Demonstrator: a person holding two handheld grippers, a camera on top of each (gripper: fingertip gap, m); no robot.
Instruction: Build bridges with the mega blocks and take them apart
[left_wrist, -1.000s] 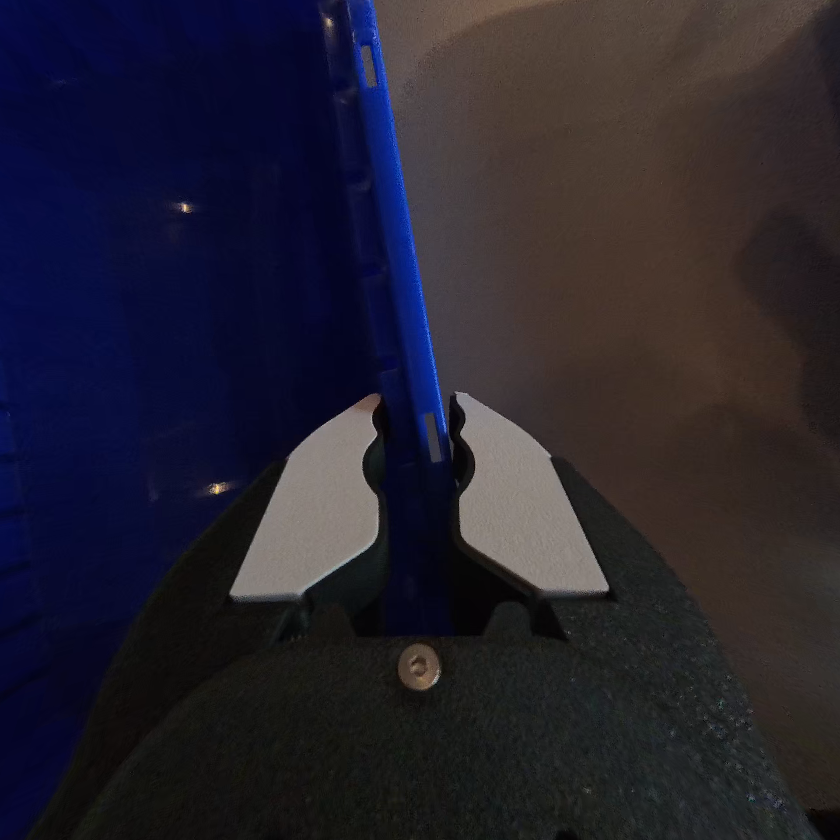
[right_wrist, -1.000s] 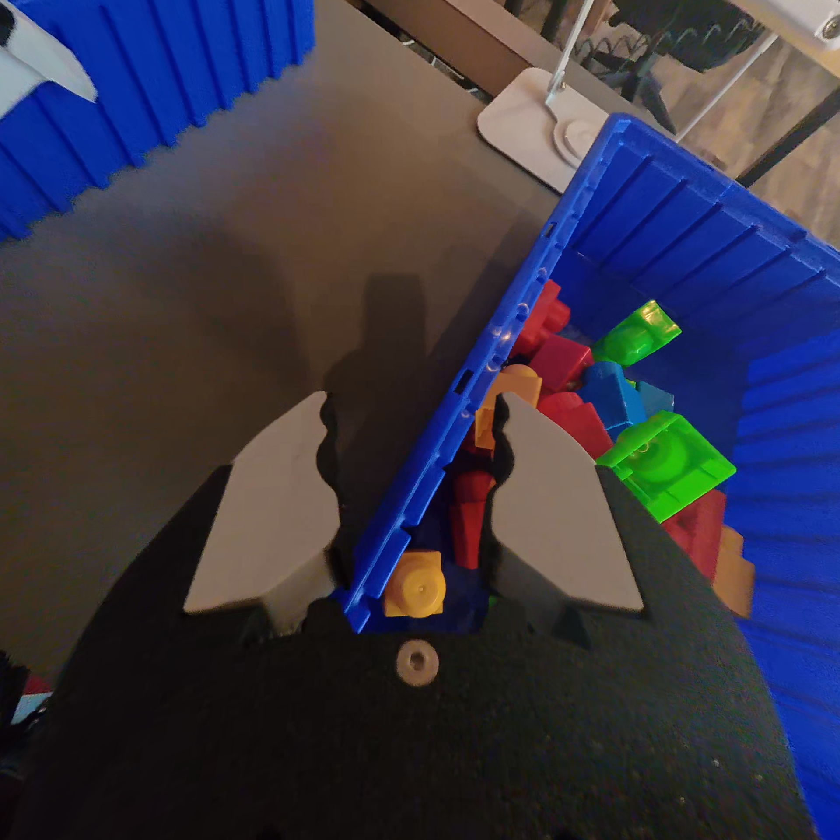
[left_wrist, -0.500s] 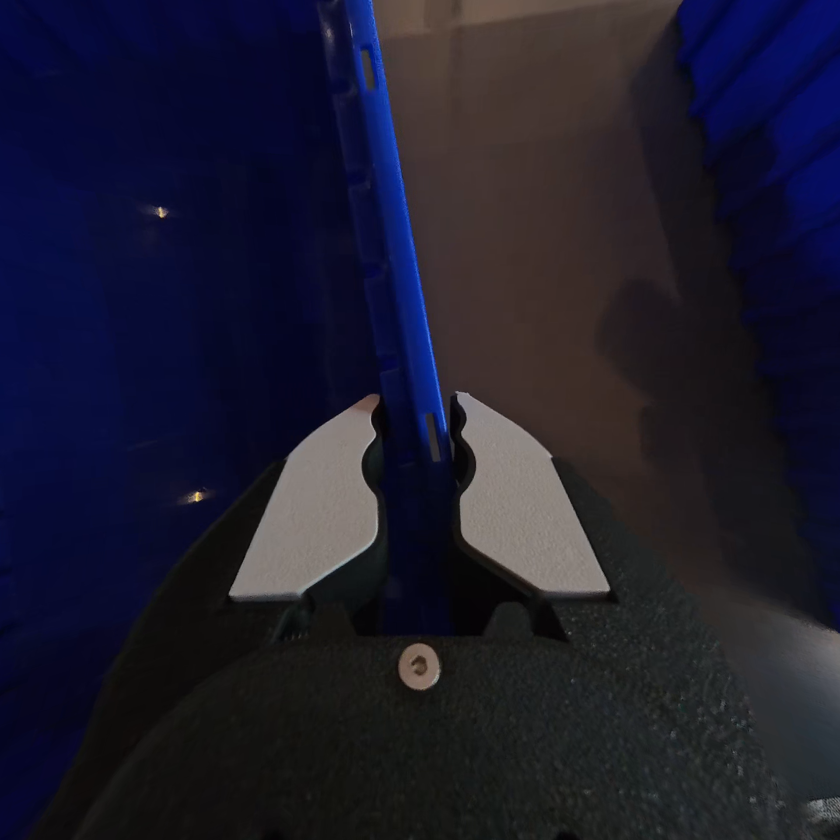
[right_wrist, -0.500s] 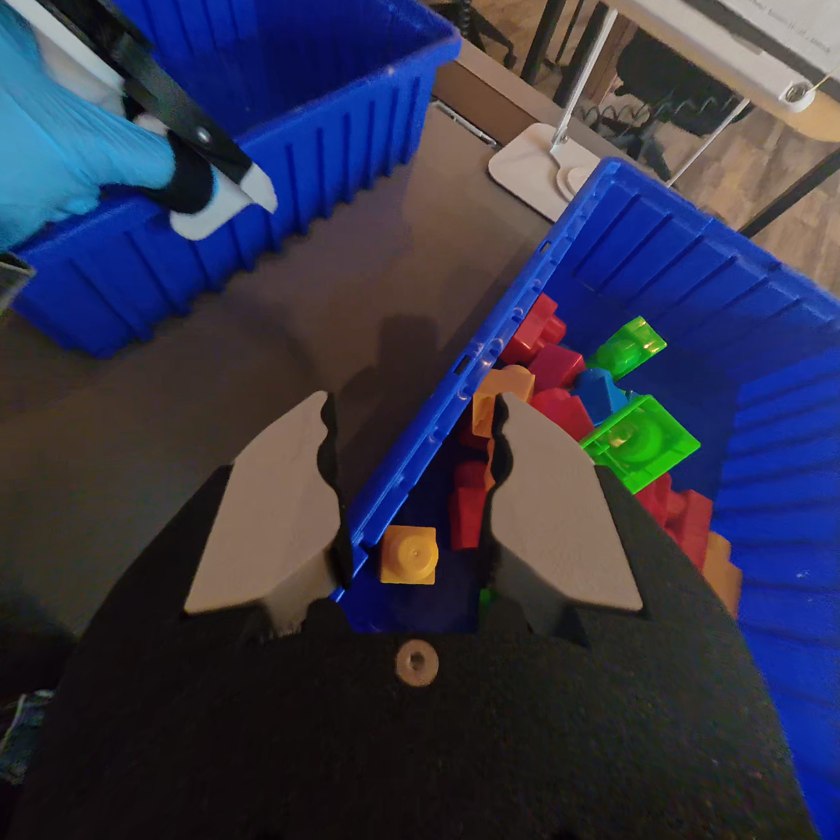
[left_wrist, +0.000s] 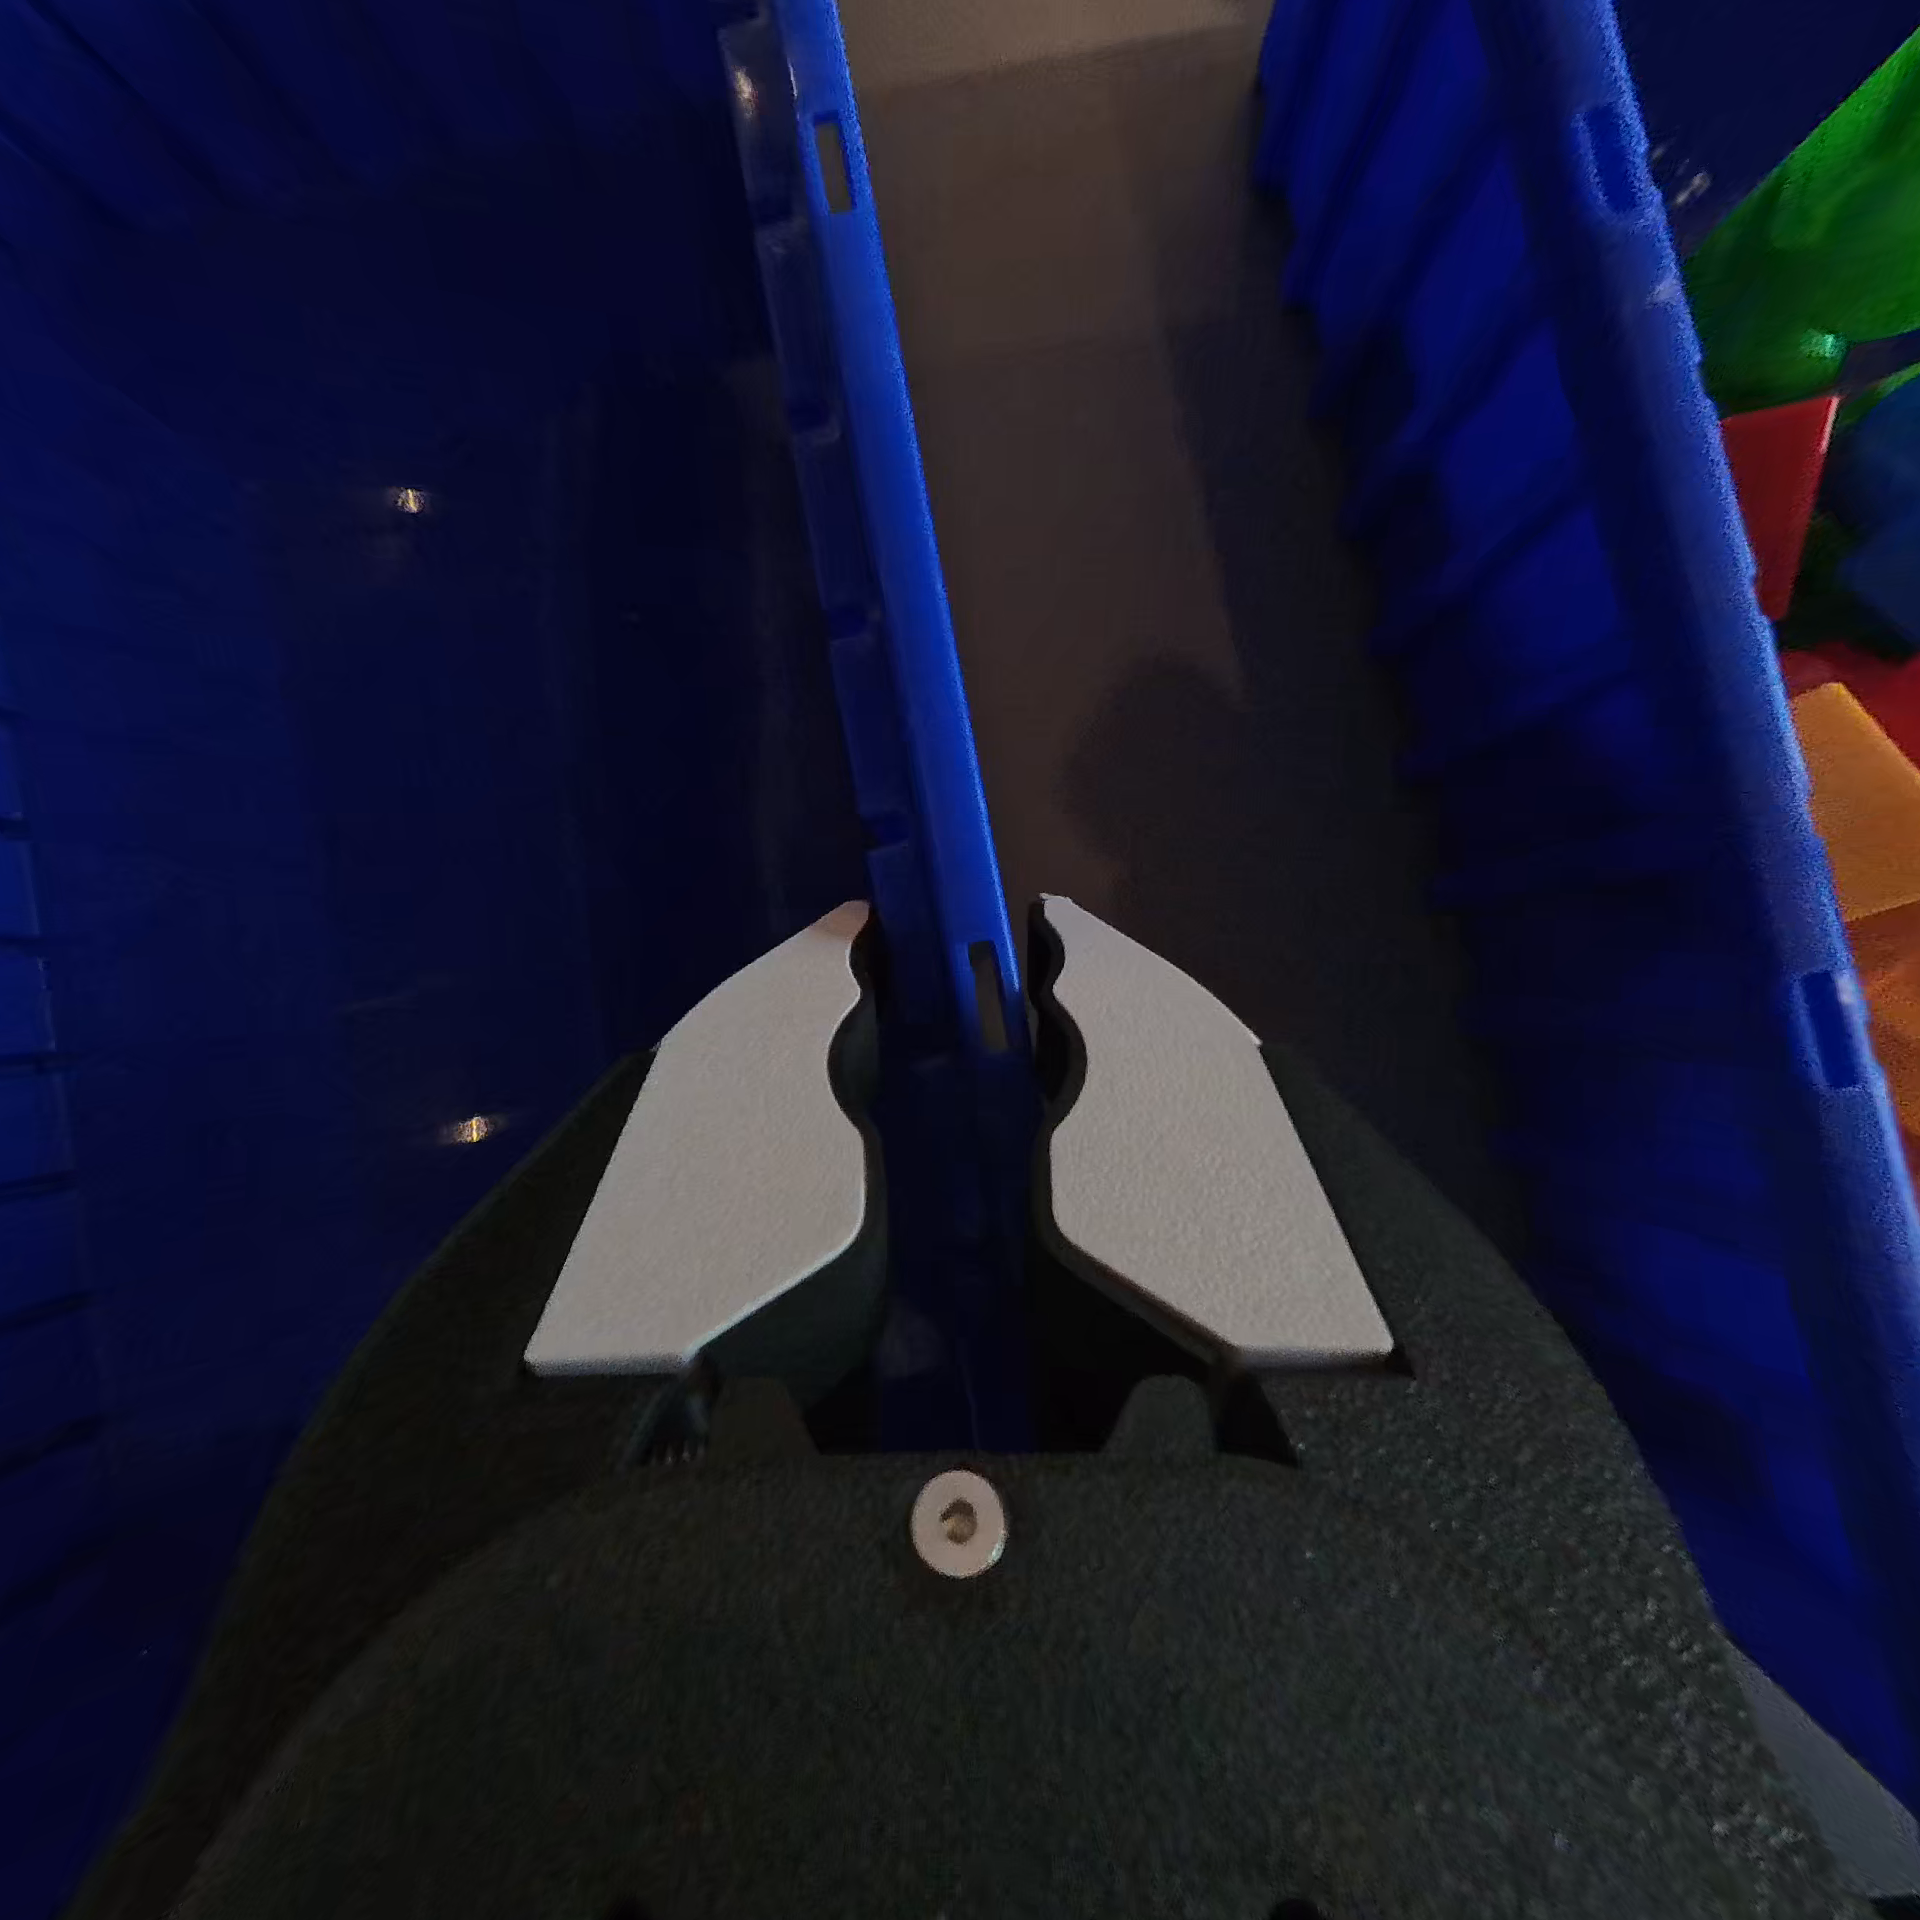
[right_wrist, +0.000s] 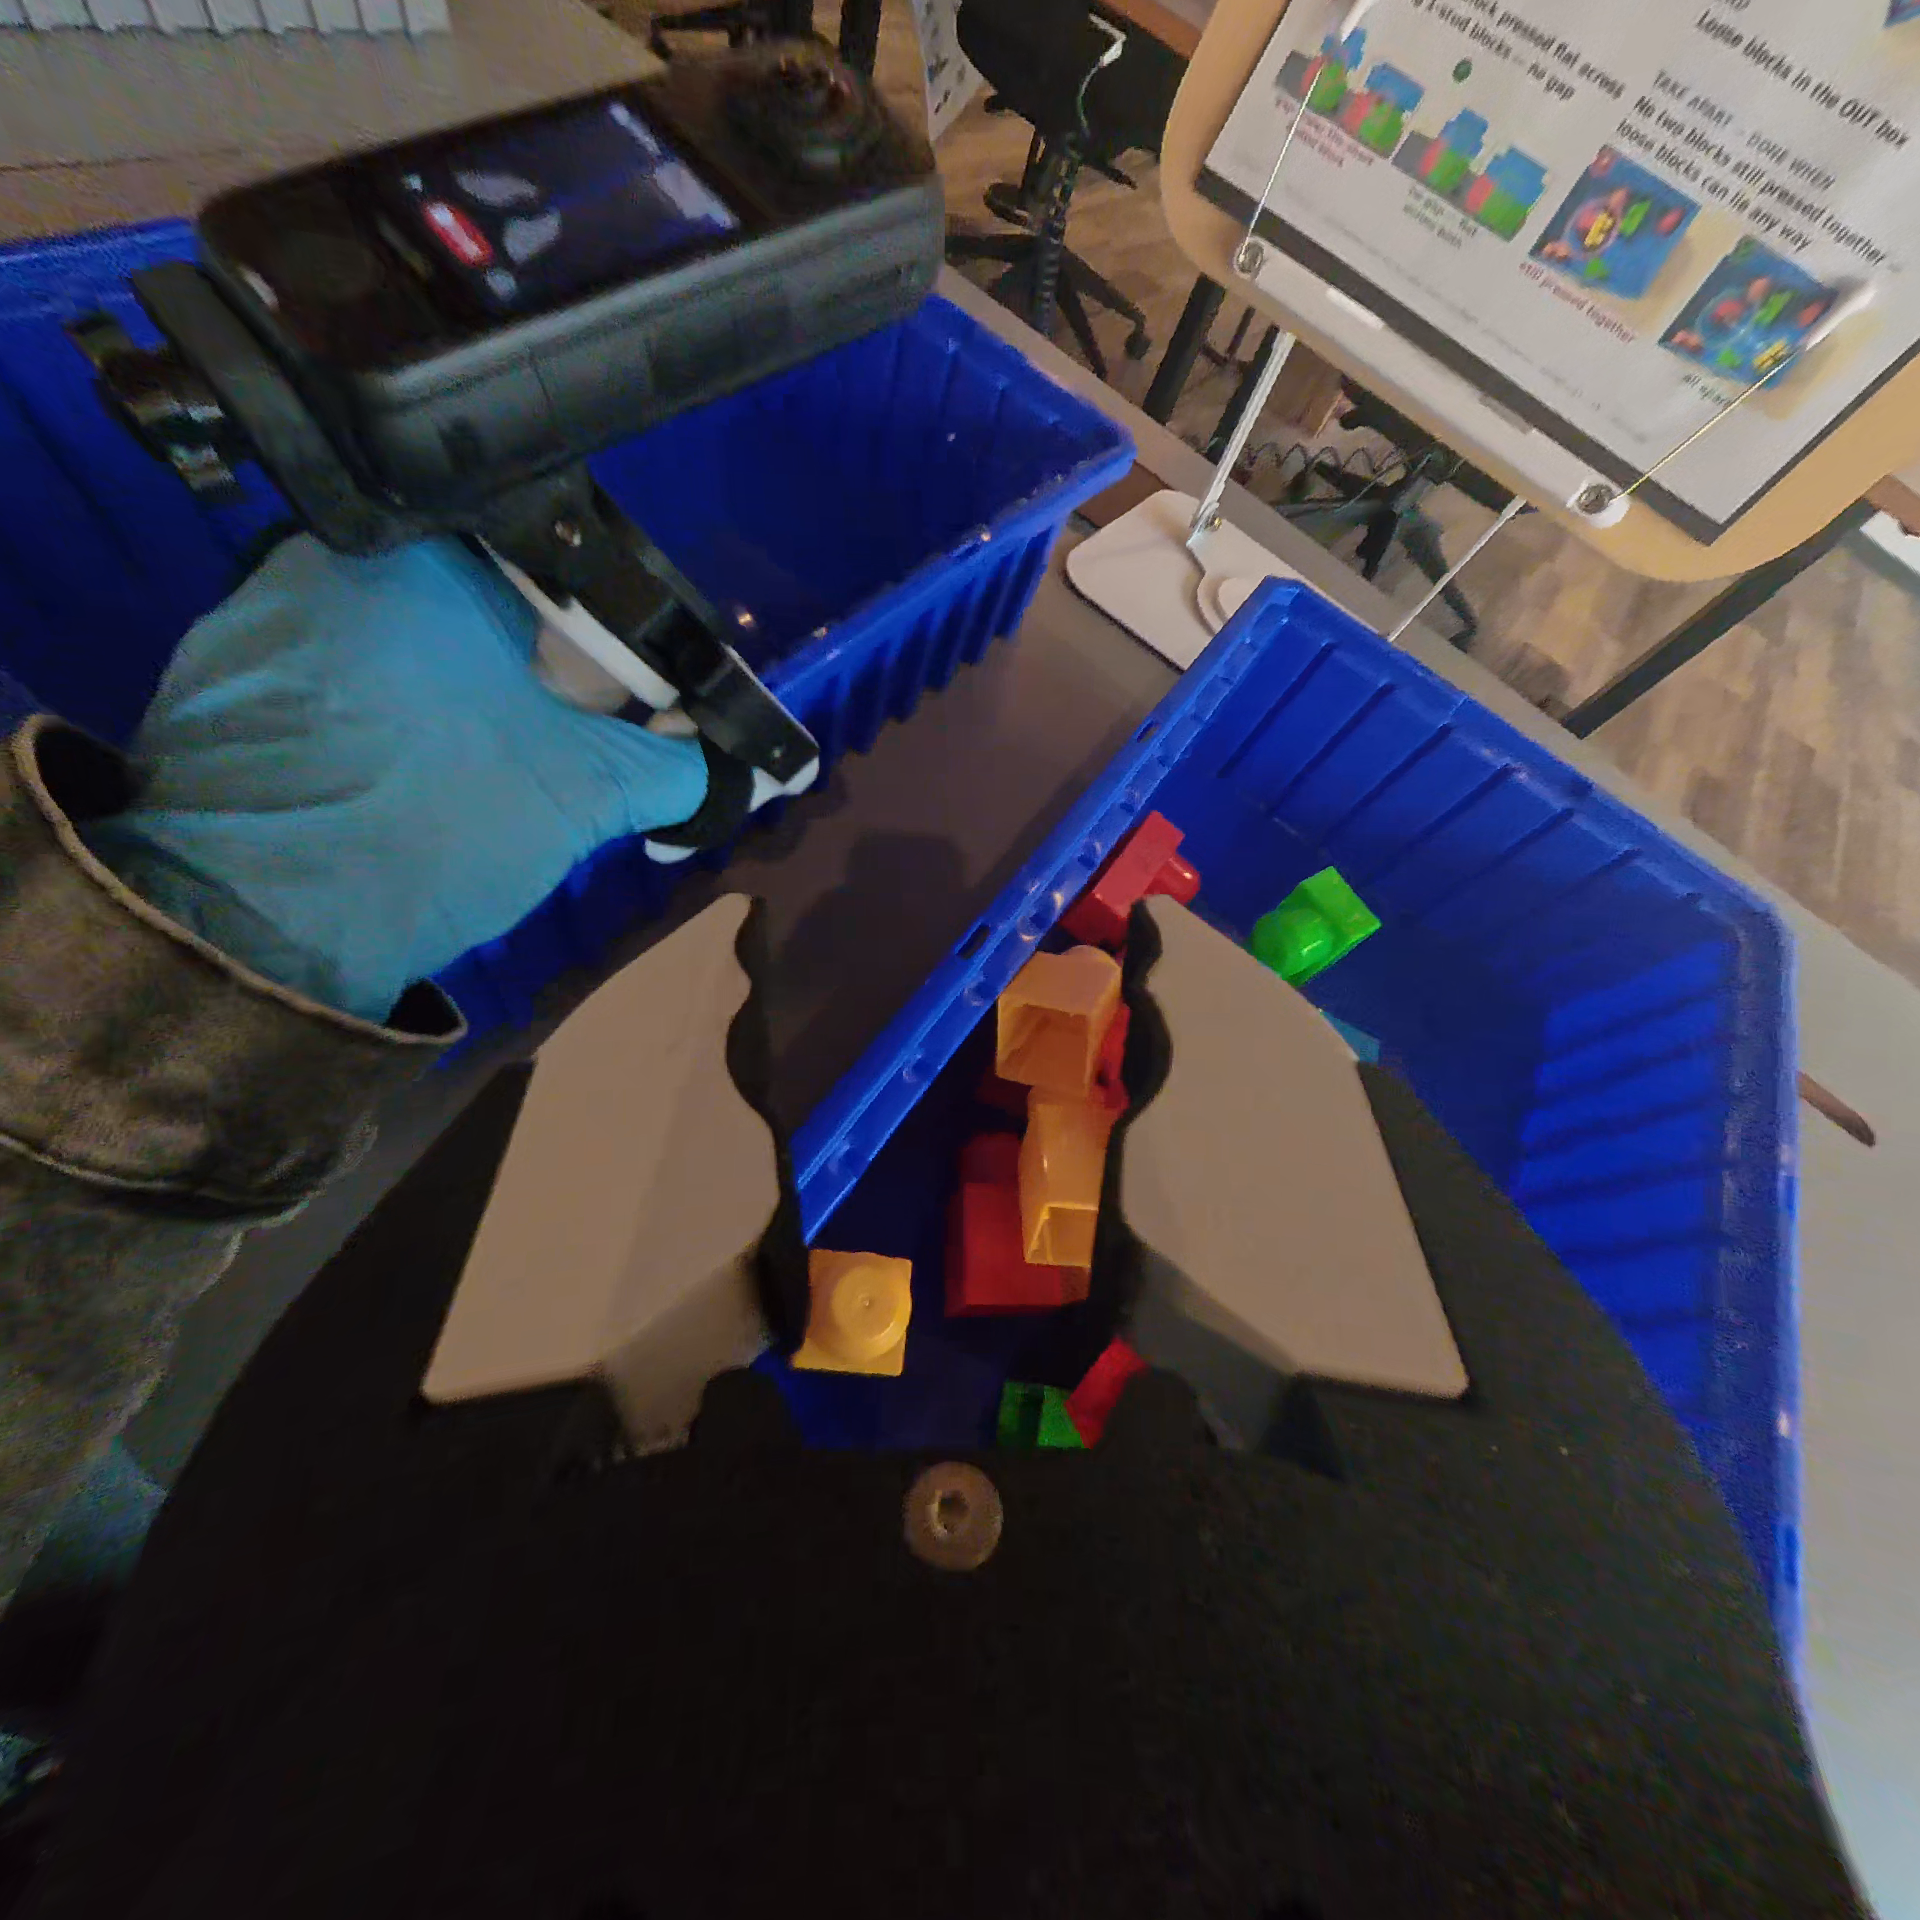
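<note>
My left gripper (left_wrist: 951, 909) is shut on the right rim of an empty blue bin (left_wrist: 883, 520). It also shows in the right wrist view (right_wrist: 727, 810), held by a blue-gloved hand (right_wrist: 395, 727). My right gripper (right_wrist: 945, 914) is open and straddles the near rim of a second blue bin (right_wrist: 1455, 779), with one finger outside and one inside. That bin holds several loose mega blocks: an orange one (right_wrist: 852, 1314) between my fingers, another orange (right_wrist: 1060, 1023), red (right_wrist: 1132, 873) and green (right_wrist: 1314, 925). The gripper holds nothing.
The block bin (left_wrist: 1621, 520) stands close on the right in the left wrist view, with a narrow strip of brown table (left_wrist: 1039, 416) between the bins. An instruction board (right_wrist: 1558, 208) on a white base (right_wrist: 1153, 561) stands behind the bins. Chairs and wood floor lie beyond. Left tips to right tips: about 15 cm.
The gap between the two bins has narrowed and the block bin has come into the left view. The right view has pulled back and up, showing the left gripper and the board.
</note>
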